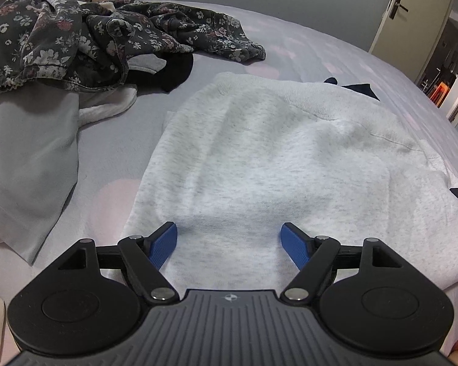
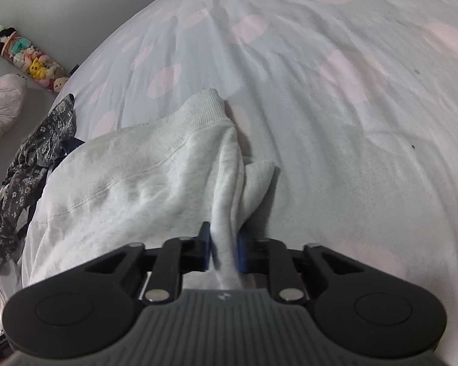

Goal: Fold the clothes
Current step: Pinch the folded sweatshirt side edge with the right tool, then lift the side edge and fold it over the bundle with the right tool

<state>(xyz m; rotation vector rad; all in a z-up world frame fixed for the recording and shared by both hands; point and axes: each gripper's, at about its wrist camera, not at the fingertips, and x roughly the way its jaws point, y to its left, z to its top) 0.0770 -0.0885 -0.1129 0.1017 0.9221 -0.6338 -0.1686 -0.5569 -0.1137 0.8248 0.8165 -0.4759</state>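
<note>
Pinching a bunched fold of the grey sweatshirt (image 2: pixel 131 183), the right gripper (image 2: pixel 224 248) is clenching it; the left gripper (image 1: pixel 229 244) is hanging wide open over the cloth.

L hand-held gripper (image 1: pixel 229 241) wide open; R (image 2: pixel 224 244) clamped.

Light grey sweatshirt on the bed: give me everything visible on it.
The light grey sweatshirt looks like heathered fleece knit with a ribbed band along its far edge and a stitched seam. It lies mostly flat on the dotted bedsheet, bunched at one side. There the right gripper is shut on a gathered fold, lifting it slightly. The left gripper is open over its near edge, blue fingers straddling fabric without pinching. Something dark peeks from behind it.
</note>
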